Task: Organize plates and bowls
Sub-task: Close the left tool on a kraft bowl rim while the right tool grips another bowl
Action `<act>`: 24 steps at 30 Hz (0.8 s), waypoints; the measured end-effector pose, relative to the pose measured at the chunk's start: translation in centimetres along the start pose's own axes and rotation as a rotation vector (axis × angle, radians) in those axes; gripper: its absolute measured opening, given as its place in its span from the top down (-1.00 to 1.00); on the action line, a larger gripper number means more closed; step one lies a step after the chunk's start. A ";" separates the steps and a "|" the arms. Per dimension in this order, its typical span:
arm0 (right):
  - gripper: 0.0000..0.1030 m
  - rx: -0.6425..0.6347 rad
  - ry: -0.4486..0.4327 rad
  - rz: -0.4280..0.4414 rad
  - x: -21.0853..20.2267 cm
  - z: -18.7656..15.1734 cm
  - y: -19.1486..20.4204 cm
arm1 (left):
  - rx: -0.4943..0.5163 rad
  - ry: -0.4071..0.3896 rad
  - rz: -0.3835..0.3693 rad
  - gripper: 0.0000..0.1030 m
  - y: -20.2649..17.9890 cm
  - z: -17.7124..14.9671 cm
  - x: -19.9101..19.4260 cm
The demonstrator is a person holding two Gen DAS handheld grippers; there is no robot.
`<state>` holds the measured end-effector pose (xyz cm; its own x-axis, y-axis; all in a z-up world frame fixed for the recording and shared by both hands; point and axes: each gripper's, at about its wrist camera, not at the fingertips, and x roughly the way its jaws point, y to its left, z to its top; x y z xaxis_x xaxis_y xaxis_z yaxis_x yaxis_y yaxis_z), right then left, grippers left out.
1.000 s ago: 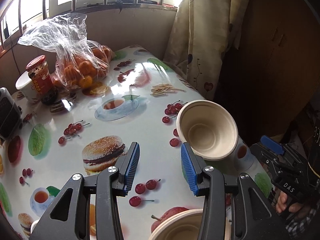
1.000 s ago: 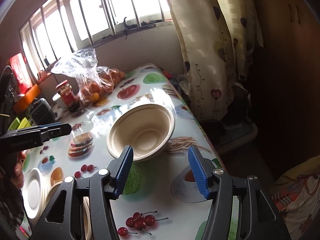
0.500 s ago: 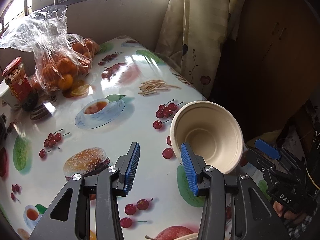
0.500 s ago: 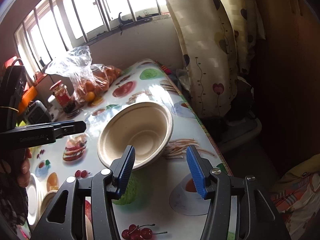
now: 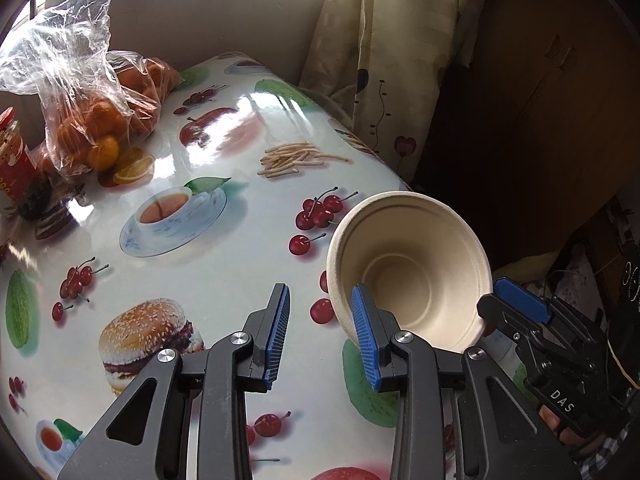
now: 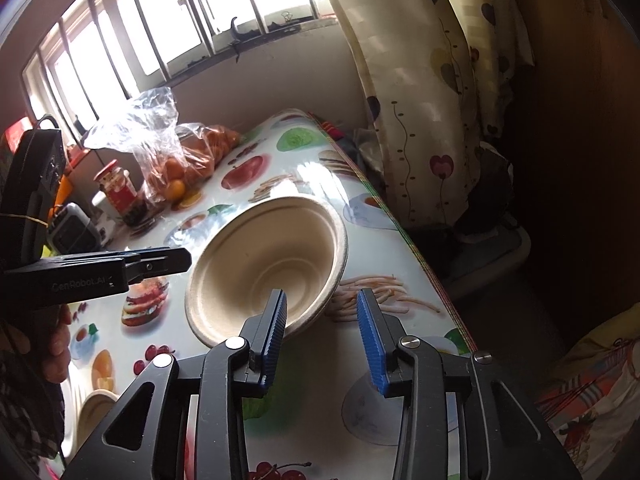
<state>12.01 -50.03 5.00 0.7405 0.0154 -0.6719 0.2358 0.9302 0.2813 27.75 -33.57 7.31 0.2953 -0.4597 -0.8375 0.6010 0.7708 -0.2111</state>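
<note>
Left wrist view: the left gripper [image 5: 320,336] hangs over the glossy fruit-and-burger printed tablecloth [image 5: 224,248] with its blue ribbed pads parted wide and nothing between them. Just to its right sits the beige moulded-fibre bowl [image 5: 408,268], tilted so its mouth faces the camera, close to the table's right edge. The right gripper [image 5: 516,304] comes in from the lower right; 1 blue pad sits against the outside of the bowl's rim, the other is hidden behind it.

Right wrist view: the right gripper's 2 pads stand well apart. The left pad lies inside the bowl's near rim and the right pad outside it, so the wall is between them, but a clear gap remains and I judge the bowl is not pinched. A clear plastic bag of oranges [image 6: 180,160] and a red-lidded jar [image 6: 118,188] stand far back by the window. A second pale dish [image 6: 94,412] peeks in at the lower left.

Risks: the thin, light wall could slip or buckle if the pads close off-centre. A nudge rightward could send the tilted bowl off the nearby edge.
</note>
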 end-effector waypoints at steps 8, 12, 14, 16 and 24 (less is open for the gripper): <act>0.51 0.009 0.009 0.010 0.4 -0.1 -0.2 | -0.011 0.025 -0.011 0.35 0.2 0.1 0.8; 0.52 0.004 0.008 0.014 0.4 0.0 -0.1 | -0.020 0.032 -0.029 0.50 0.4 0.1 1.0; 0.52 0.003 0.007 0.016 0.4 0.0 0.0 | -0.018 0.033 -0.029 0.55 0.3 0.1 1.1; 0.52 0.003 0.007 0.017 0.4 0.1 0.1 | -0.014 0.035 -0.029 0.61 0.2 0.1 1.1; 0.52 0.001 0.007 0.019 0.4 0.0 0.2 | -0.004 0.039 -0.040 0.80 -0.2 0.1 1.3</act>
<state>12.34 -49.87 4.75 0.7400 0.0354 -0.6716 0.2227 0.9294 0.2944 28.11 -34.35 6.38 0.2419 -0.4722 -0.8477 0.6087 0.7541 -0.2464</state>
